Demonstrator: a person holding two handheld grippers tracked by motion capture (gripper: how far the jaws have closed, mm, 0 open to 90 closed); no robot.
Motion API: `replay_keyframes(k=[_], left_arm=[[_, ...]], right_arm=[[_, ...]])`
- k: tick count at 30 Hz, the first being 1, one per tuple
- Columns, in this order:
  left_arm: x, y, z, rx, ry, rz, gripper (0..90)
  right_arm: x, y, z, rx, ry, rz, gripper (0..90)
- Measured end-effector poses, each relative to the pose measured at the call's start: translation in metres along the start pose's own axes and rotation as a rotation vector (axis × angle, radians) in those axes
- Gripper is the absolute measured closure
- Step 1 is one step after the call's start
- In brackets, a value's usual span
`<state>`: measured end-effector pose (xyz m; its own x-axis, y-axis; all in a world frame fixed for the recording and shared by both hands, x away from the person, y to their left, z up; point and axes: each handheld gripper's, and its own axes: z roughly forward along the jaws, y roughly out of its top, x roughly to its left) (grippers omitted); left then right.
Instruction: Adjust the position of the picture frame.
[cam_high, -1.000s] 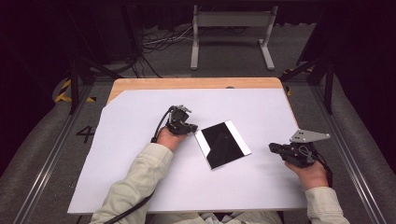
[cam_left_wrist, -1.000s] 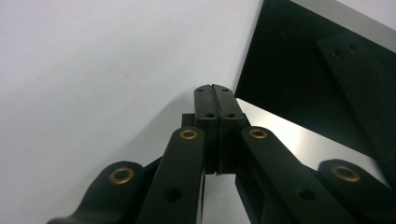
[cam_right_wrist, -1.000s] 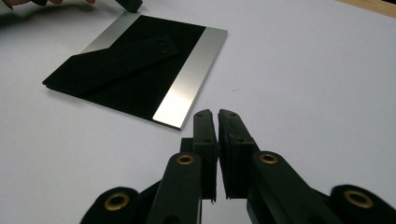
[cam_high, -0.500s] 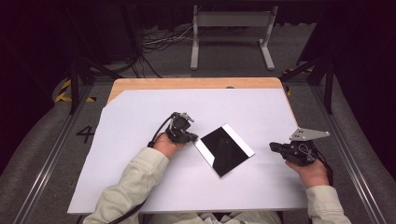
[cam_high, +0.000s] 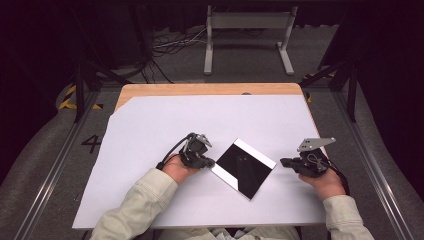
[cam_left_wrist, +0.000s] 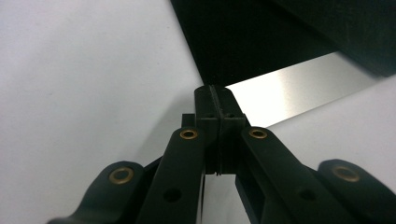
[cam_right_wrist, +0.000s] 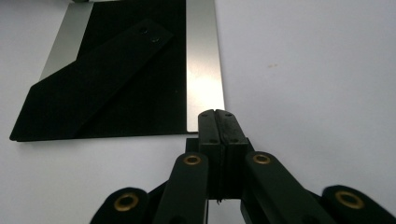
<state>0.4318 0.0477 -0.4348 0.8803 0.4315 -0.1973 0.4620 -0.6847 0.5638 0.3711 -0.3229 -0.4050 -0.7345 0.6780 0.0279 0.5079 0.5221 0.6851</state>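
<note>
Black panel w/ silver strips along two opposite edges lies flat on white sheet covering the table, approx. centre-front, turned diagonal to the table edges. A black strut, fixed w/ two small fasteners, lies flat across its face per right tool view.

Left tool: held in left hand, jaws together, nothing between them. Tips sit at the panel's left corner; in left tool view they are right at the silver strip edge. Contact w/ panel: cannot tell.

Right tool: held in right hand, jaws together, empty. Tips point toward the panel's right corner, just beside it; right tool view shows them close to the corner of the near silver strip. Touching or apart: cannot tell.

Panel thus lies between both tools, one at each side corner.
</note>
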Motion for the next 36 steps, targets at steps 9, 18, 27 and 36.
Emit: replay_keyframes(k=[9, 18, 27, 36], left_arm=[[0.007, -0.004, -0.006, -0.048, 0.007, -0.01, 89.5], [0.011, -0.01, -0.012, -0.071, 0.027, -0.02, 87.0], [0.012, -0.018, -0.022, -0.087, 0.044, -0.036, 86.2], [0.012, -0.029, -0.028, -0.089, 0.054, -0.055, 85.4]], right_arm=[[0.005, -0.001, 0.02, 0.05, 0.051, -0.031, 89.8], [0.006, -0.001, 0.032, 0.071, 0.04, -0.062, 90.0], [0.006, 0.005, 0.035, 0.095, 0.085, -0.071, 90.0], [0.004, 0.013, 0.044, 0.072, 0.024, -0.108, 90.0]])
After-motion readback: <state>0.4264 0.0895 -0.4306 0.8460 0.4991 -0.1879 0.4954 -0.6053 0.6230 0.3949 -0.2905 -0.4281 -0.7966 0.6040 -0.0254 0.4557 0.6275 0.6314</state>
